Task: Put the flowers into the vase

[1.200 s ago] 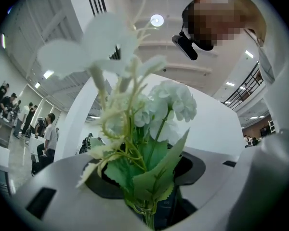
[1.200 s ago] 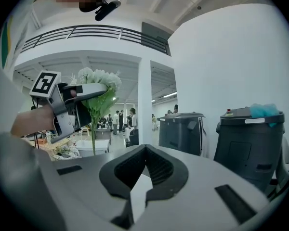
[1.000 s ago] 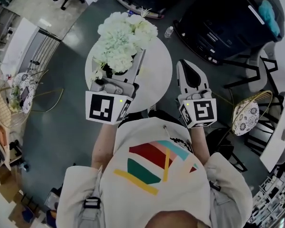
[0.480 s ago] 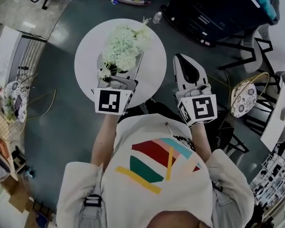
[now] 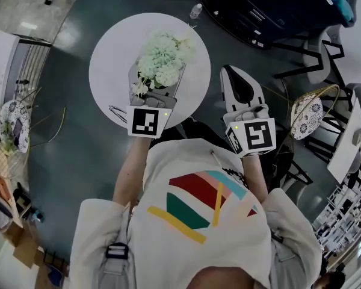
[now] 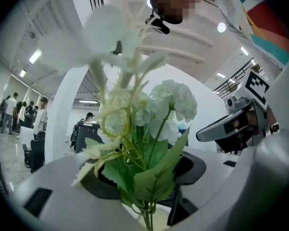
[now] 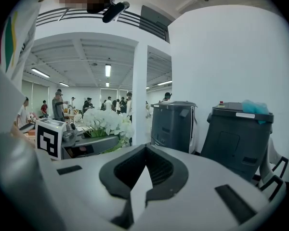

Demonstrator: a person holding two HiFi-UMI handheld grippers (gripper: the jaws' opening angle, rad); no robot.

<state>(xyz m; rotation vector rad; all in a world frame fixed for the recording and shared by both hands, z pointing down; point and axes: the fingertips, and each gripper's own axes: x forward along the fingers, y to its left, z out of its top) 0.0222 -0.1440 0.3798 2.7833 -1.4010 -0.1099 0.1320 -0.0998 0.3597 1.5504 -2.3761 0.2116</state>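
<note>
At the far left edge of the head view, some wire-frame furniture [image 5: 6,131] is cut off by the border and is hard to make out. Next comes the round white table [image 5: 111,53]. Near its front edge lies a thin dark loop [image 5: 112,111], too small to name. The bunch of white flowers [image 5: 162,58] hangs above the middle of the table and covers it, so what stands beneath cannot be seen. The left gripper [image 5: 159,72] holds this bunch. In the left gripper view its jaws are closed on the green stems [image 6: 147,214], which the lower border cuts off, and the nearest bloom [image 6: 106,28] is only a blur. The long axis of the bunch runs from the stems in the jaws to the blooms. It lies roughly level and points away from the person, toward the far side of the table. A small bottle [image 5: 196,11] stands on the floor just beyond the table. The right gripper [image 5: 229,71] is beside the table's right edge, its jaws together at the tips with nothing between them. Further right is a chair with a patterned cushion [image 5: 305,125], partly hidden by its own frame.
</note>
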